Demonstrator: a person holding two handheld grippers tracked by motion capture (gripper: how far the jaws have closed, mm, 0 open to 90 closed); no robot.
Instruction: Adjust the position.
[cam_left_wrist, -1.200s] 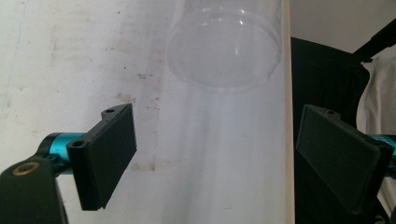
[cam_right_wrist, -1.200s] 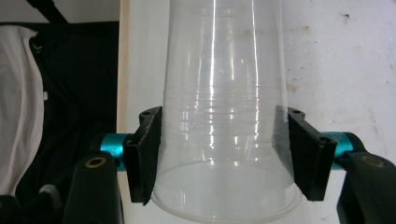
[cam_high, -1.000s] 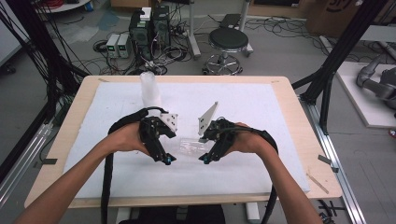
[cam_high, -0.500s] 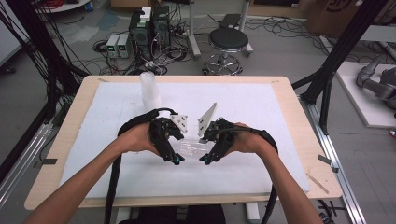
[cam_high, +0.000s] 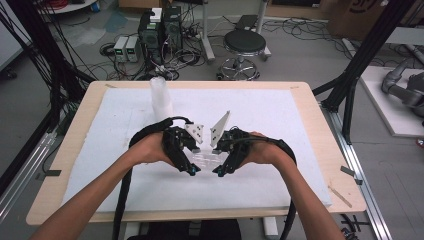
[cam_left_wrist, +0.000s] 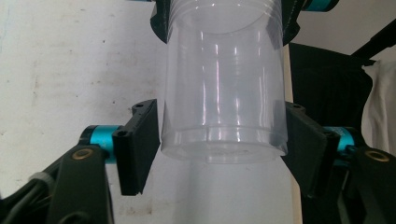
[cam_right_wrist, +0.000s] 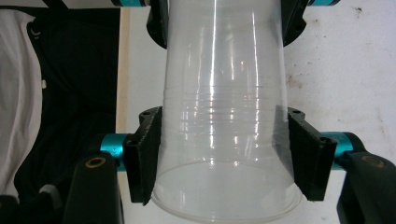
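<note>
A clear plastic cup (cam_left_wrist: 223, 79) lies sideways between the two claws, above the white tabletop (cam_high: 280, 110), and nothing can be seen inside it. The left claw (cam_left_wrist: 223, 140) pinches the cup near its closed base, one black jaw pressed on each side of the wall. The right claw (cam_right_wrist: 224, 154) pinches the same cup near its open rim, its jaws likewise pressed against both sides, with the ridged band of the wall just beyond them. In the high view the left claw (cam_high: 186, 159) and right claw (cam_high: 226, 161) face each other close together, the cup (cam_high: 205, 159) bridging the gap. Both forearms reach in from the near edge and angle inward. A second stack of clear cups (cam_high: 161, 97) stands upright beyond the left claw, well apart from it.
</note>
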